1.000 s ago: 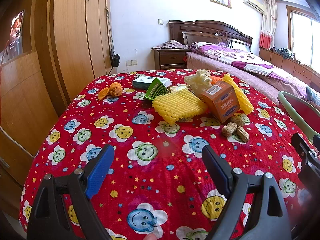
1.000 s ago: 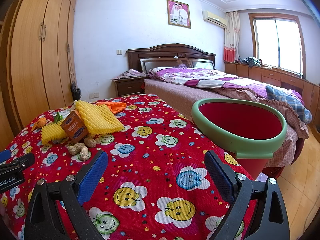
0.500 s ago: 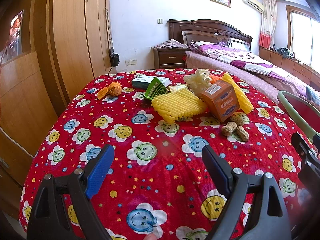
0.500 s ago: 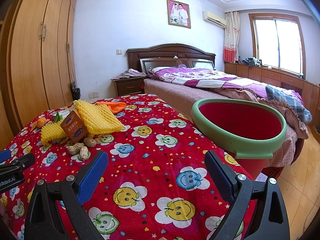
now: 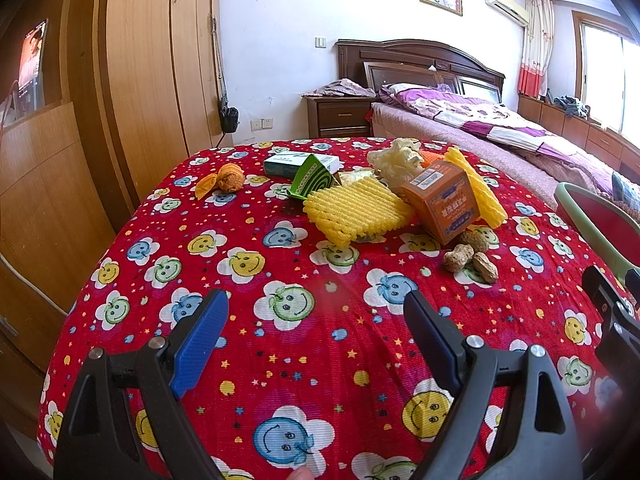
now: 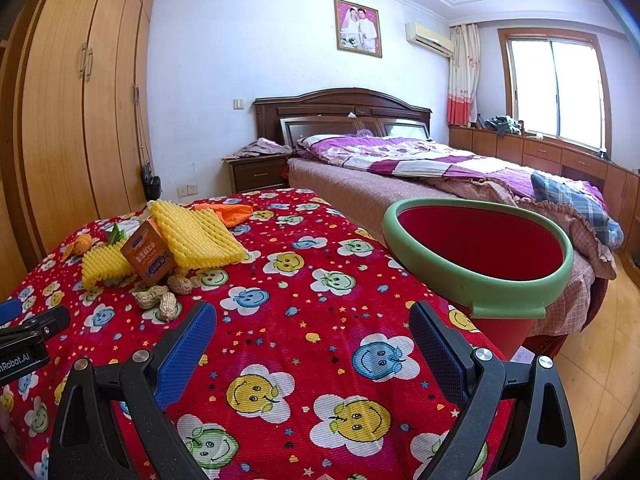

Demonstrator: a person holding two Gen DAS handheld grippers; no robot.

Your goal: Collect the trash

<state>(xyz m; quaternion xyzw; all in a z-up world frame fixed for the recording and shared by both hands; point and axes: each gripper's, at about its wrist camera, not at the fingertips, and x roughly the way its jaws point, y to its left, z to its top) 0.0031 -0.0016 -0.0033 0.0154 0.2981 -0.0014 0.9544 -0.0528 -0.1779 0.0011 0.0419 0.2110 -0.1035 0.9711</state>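
Trash lies in a heap at the far side of the red smiley tablecloth (image 5: pixel 280 320): yellow foam netting (image 5: pixel 356 214), an orange carton (image 5: pixel 442 202), peanut shells (image 5: pixel 470 258), a green box (image 5: pixel 312 180), crumpled white paper (image 5: pixel 394 158) and orange peel (image 5: pixel 228 178). A red bin with a green rim (image 6: pixel 476 256) stands at the table's right edge. My left gripper (image 5: pixel 316 330) hovers open over the near cloth, short of the heap. My right gripper (image 6: pixel 312 338) is open too, with the netting (image 6: pixel 196 236), carton (image 6: pixel 150 250) and shells (image 6: pixel 160 300) to its left.
A wooden wardrobe (image 5: pixel 148 80) fills the left wall. Behind the table are a bed (image 6: pixel 420 160) with purple bedding and a nightstand (image 5: pixel 340 116). A window (image 6: pixel 556 92) and low cabinets line the right wall. The right gripper's tip (image 5: pixel 612 312) shows at the left view's edge.
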